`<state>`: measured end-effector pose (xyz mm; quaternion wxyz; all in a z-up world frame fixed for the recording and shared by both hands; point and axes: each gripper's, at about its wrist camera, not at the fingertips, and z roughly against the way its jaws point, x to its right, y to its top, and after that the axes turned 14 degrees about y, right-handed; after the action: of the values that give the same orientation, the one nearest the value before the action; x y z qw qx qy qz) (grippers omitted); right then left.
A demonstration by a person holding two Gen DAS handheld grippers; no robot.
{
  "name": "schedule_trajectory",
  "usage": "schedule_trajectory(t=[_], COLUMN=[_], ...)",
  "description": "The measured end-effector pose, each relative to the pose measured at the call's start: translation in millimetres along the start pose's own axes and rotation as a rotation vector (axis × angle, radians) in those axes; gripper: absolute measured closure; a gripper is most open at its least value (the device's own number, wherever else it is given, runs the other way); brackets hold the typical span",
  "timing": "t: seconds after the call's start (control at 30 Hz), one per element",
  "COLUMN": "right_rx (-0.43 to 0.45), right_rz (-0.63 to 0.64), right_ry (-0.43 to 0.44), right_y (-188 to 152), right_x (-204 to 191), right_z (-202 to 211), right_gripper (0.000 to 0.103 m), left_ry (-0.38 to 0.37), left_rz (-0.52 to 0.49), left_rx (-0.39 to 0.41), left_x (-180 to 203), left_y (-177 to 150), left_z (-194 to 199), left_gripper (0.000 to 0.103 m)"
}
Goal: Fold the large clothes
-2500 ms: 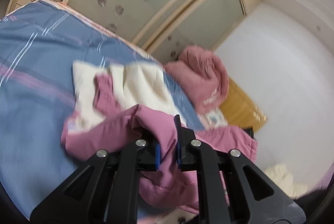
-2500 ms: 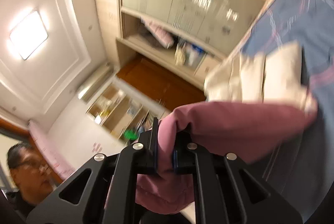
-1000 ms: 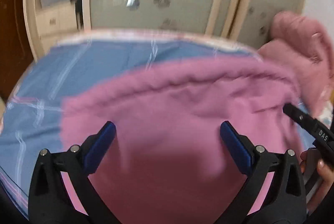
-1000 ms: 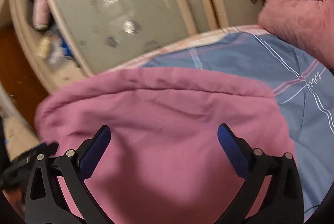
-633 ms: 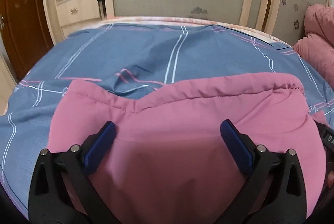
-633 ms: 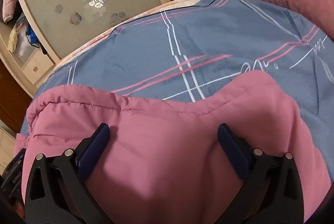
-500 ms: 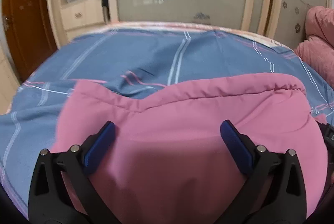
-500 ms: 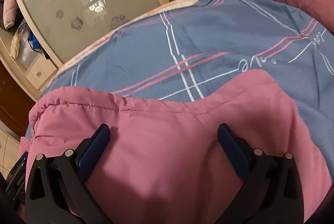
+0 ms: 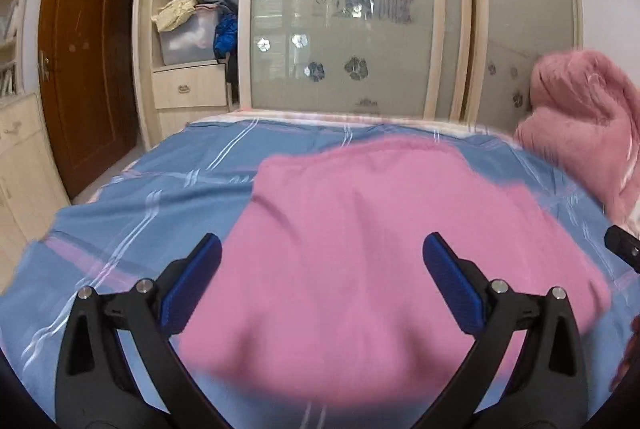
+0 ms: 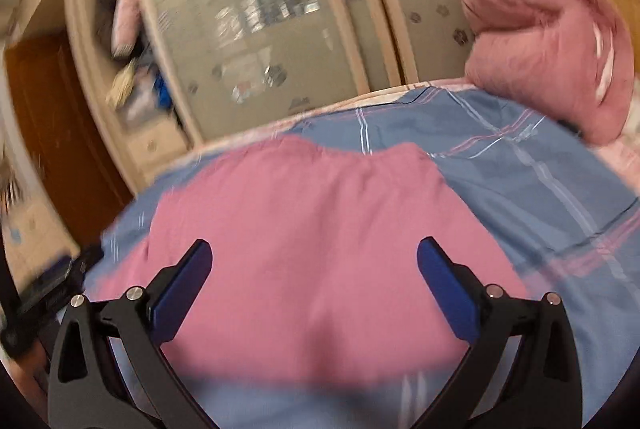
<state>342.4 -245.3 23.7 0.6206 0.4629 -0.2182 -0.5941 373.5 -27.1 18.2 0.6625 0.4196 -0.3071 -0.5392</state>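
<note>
Here both grippers, left gripper [image 9: 320,281] and right gripper [image 10: 314,283], hang with jaws released above the pink jacket [image 9: 384,241]; regrip the hem edges ahead of the jaws evenly.

Frosted wardrobe doors [image 9: 344,29] are standing behind the bed [image 9: 132,197], a brown wooden door [image 9: 80,69] sitting left.

Garment [image 9: 372,237] lies on bed [image 9: 132,213], wardrobe [image 9: 344,13] behind.
</note>
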Motion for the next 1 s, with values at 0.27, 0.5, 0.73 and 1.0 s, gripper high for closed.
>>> schedule_trajectory(t=[0.27, 0.5, 0.73, 1.0], right_rx=[-0.004, 0.005, -0.011, -0.024], right_rz=[0.205, 0.160, 0.108, 0.133], right_ry=[-0.101, -0.148, -0.117, -0.111], right_y=[-91.6, -113.0, -111.4, -113.4], right_x=[-51.4, -45.0, -40.8, -51.2], right_z=[105.8, 140.2, 139.6, 127.4], right_gripper=[0.001, 0.001, 0.001, 0.001], left_ry=[-0.078, -0.074, -0.087, -0.103], left_rz=[-0.044, -0.014, -0.036, -0.032], left_rx=[-0.044, -0.033, 0.009, -0.010], left_x=[-10.5, -29.3, -22.0, -21.5], left_y=[-63.6, -105.5, -114.0, -113.0], left_z=[112.1, 161.2, 181.5, 174.2], left_gripper=[0.002, 0.002, 0.002, 0.002])
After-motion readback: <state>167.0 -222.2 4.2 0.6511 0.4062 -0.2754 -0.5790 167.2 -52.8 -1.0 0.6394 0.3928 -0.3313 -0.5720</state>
